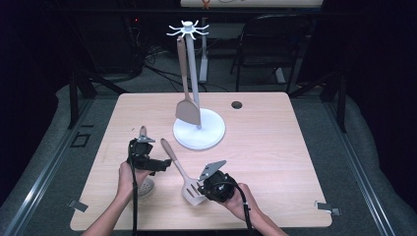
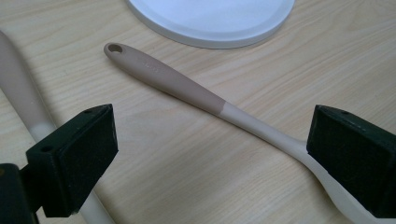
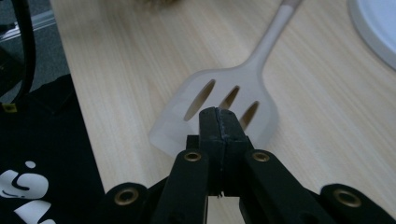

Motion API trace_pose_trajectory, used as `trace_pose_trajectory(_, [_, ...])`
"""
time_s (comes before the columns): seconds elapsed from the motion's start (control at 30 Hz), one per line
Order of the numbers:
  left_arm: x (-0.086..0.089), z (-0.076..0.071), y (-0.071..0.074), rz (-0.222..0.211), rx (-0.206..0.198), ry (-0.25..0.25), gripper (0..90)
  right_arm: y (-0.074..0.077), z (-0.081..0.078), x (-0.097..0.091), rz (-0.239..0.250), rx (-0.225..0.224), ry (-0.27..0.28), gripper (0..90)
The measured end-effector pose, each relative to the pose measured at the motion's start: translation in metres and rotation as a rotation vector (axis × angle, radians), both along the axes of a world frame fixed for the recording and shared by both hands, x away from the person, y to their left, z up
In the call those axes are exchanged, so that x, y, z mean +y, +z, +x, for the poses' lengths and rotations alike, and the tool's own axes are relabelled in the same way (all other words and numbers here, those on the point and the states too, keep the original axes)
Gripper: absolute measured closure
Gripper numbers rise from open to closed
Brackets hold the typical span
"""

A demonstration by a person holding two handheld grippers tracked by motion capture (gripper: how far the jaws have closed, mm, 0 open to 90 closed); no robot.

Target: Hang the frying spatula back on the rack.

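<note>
Evidently the work in hand is hanging kitchen tools on the white utensil stand [image 1: 199,129]: one beige solid turner [image 1: 187,105] already hangs from its hook crown, and a slotted turner [image 1: 183,173] lies flat on the counter [image 1: 275,162] just in front of the stand's round base, its handle end with the hanging hole [image 2: 115,48] pointing toward the base and its slotted blade [image 3: 219,105] toward the person.

The right gripper [image 3: 219,122] hovers low at the blade's near edge, its jaws pressed together on nothing, the tips resting just over the blade. The left gripper [image 2: 208,154] sits to the left of the turner's handle, tilted down at the counter, its jaws spread wide with the pale neck of the turner running between them and passing behind one pad; I can't tell whether that pad touches it. A second beige handle [image 2: 21,93] lies just beyond the other jaw.

My guess is that the pickup has not yet happened. The next move calls for the left jaws to close across the handle's neck, gripping far enough from the hole that it stays free for a hook on the stand.
</note>
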State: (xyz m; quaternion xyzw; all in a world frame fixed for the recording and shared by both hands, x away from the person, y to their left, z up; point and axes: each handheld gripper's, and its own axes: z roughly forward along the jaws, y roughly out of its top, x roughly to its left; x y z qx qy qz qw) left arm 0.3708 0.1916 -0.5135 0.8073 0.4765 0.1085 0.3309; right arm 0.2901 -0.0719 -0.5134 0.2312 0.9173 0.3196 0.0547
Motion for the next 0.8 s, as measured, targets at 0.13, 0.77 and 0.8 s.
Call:
trace_pose_trajectory(0.13, [-0.002, 0.000, 0.000, -0.022, 0.012, 0.001, 3.3, -0.003, -0.002, 0.003, -0.015, 0.003, 0.014, 90.0])
trace_pose_trajectory(0.77, [-0.021, -0.001, -0.014, -0.043, 0.072, -0.022, 5.2, -0.042, 0.001, 0.011, -0.112, 0.097, 0.050, 90.0])
trace_pose_trajectory(0.8, [-0.023, 0.000, -0.015, -0.040, 0.079, -0.024, 5.3, -0.042, 0.001, 0.011, -0.111, 0.098, 0.048, 90.0])
